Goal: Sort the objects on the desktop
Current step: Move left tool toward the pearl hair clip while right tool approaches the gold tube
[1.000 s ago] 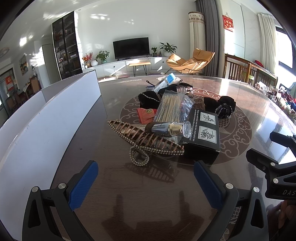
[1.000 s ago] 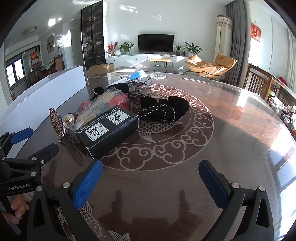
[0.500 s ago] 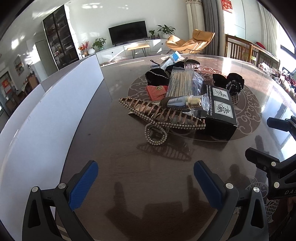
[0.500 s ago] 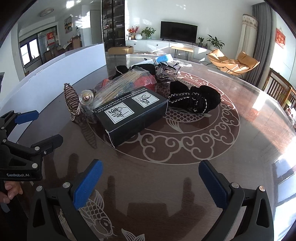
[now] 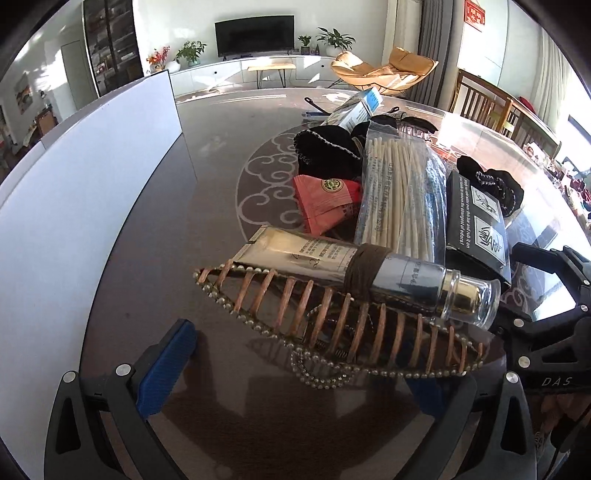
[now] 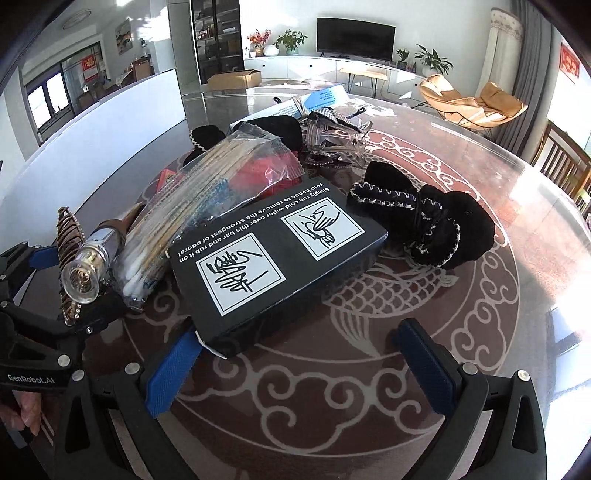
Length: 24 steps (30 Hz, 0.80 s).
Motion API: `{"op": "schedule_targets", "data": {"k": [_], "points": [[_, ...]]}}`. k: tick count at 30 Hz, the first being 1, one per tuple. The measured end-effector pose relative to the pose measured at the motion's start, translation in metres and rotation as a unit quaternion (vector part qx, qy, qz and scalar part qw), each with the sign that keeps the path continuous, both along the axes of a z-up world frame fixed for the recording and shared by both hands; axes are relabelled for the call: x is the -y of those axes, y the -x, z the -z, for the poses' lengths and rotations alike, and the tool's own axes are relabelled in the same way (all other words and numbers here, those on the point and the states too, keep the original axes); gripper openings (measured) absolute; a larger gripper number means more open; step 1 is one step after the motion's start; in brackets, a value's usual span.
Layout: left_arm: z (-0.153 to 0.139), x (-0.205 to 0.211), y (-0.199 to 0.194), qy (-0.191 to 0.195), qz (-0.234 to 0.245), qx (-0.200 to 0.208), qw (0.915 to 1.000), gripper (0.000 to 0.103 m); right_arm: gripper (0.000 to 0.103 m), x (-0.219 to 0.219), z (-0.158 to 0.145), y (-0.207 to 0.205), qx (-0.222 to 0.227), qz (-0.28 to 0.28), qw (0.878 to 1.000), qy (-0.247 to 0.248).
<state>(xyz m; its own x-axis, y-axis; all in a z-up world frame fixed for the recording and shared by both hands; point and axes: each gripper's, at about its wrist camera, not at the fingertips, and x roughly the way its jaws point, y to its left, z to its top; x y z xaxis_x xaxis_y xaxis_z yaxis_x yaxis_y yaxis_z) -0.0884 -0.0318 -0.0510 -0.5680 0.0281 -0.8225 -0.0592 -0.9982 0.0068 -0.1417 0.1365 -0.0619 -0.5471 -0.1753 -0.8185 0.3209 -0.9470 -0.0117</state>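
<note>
Black box lying on the surface between the spread, empty right claw: close squarely across its near end, while keeping the spread, empty left claw low around the hair clip.

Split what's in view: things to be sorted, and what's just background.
To sort: hair claw, tube, swab pack, black box, red sachet, black scrunchie.

Background: TV, lounge chair, plants.
</note>
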Motion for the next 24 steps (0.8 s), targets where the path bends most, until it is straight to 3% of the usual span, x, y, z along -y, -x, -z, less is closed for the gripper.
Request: {"op": "schedule_targets", "data": {"k": [6, 24], "points": [[0.000, -0.006, 0.021, 0.000, -0.009, -0.003, 1.0000, 0.103, 0.103, -0.005, -0.004, 0.012, 0.004, 0.013, 1.000, 0.001], [-0.001, -0.007, 0.022, -0.001, -0.011, -0.002, 0.9999, 0.103, 0.103, -0.006, -0.003, 0.010, 0.002, 0.013, 1.000, 0.001]]}}
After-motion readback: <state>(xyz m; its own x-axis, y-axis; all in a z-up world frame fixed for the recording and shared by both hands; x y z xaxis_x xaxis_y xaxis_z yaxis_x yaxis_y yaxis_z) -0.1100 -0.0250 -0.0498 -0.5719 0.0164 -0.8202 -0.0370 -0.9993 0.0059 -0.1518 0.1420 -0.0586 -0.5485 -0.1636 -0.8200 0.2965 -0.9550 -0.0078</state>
